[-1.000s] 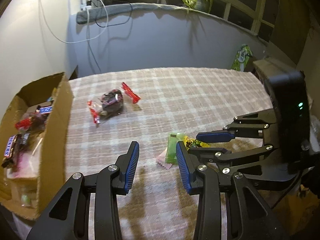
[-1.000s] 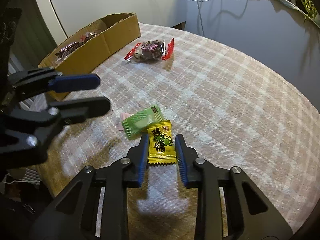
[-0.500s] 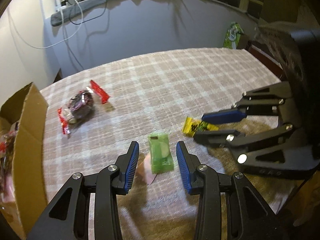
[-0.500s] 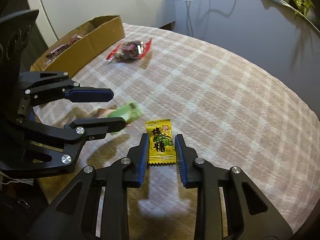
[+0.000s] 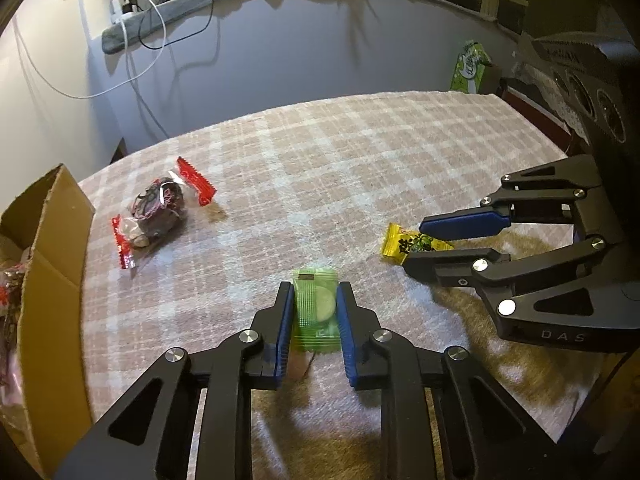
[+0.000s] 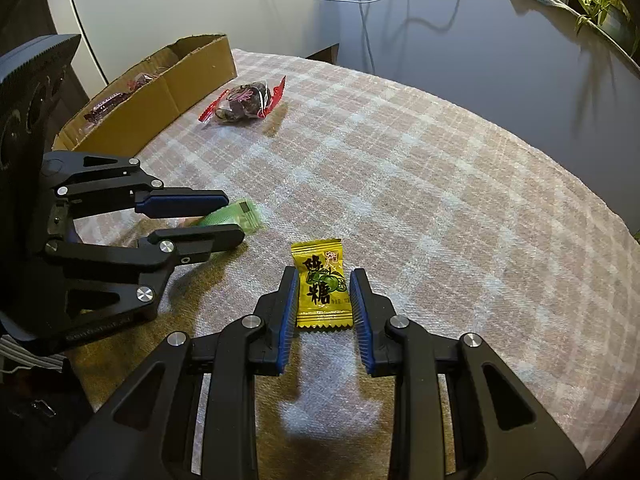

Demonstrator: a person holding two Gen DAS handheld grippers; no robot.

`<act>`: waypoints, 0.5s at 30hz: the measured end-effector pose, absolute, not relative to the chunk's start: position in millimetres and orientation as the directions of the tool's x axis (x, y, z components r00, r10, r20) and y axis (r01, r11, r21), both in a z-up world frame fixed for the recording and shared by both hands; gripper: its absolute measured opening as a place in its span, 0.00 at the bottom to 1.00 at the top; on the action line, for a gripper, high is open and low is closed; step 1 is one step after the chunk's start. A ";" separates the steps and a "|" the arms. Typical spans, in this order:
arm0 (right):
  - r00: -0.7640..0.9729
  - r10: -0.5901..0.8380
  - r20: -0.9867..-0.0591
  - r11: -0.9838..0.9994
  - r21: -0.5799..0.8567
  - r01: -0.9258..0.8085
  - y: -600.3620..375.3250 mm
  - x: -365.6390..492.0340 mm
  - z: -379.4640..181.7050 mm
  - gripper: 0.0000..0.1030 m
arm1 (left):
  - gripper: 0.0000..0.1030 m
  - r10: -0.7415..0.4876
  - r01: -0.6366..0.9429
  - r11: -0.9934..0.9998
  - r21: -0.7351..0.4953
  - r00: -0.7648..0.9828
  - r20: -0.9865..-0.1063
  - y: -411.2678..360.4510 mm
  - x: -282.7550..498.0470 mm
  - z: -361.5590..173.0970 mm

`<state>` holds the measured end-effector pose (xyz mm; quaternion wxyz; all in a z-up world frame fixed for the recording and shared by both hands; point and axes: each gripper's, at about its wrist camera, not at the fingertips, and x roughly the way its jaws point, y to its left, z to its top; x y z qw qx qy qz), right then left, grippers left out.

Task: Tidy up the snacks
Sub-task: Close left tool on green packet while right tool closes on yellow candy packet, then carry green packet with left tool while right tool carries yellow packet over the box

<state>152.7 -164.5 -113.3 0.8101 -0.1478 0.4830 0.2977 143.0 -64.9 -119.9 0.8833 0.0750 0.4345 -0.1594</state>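
Off to the far left of the left gripper (image 5: 314,300) sits the cardboard box (image 5: 52,280), already holding a few wrapped snacks, though I can't read what they are from here. Ahead and left of that gripper, near the box's corner, lies a clear packet of dark dried fruit with red crimped ends (image 5: 158,210), flat on the counter (image 5: 360,152) with its pink-and-white plaid cloth.

Right between the left gripper's blue pads is the green candy wrapper (image 5: 316,308) with a pale round sweet showing through it. Both pads look pressed against its long edges, so I'd call that one grasping the green candy. It sits low over the cloth; can't tell if the wrapper is lifted or touching.

Moving right, the yellow lime candy (image 6: 323,284) with the black characters lies flat on the cloth, between the fingers of the right gripper (image 6: 324,276). There's a sliver of gap on each side of the packet, so those fingers are spread and straddling it, not pinching. From the left camera you can see the same yellow packet poking out past the right gripper's fingertips.

The two grippers sit side by side, near each other, fingers angled toward one another.

Way beyond the right gripper, at the far edge of the counter, a green snack bag (image 5: 470,68) stands against the wall.
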 end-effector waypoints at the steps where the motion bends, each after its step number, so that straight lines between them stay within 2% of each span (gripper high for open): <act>1: 0.358 0.338 -0.871 0.781 0.047 -0.623 -164.4 152.3 -113.2 0.26 | 0.19 -0.218 0.341 0.940 -0.012 0.574 -0.789 -63.4 142.5 -119.5; 7: 0.366 0.329 -0.871 0.786 0.037 -0.617 -163.2 150.6 -111.5 0.26 | 0.19 -0.224 0.311 0.950 -0.038 0.587 -0.778 -54.7 138.6 -116.9; 15: 0.400 0.364 -0.841 0.791 0.052 -0.609 -163.3 145.5 -89.6 0.26 | 0.19 -0.225 0.257 0.964 -0.066 0.659 -0.718 -30.1 124.2 -84.9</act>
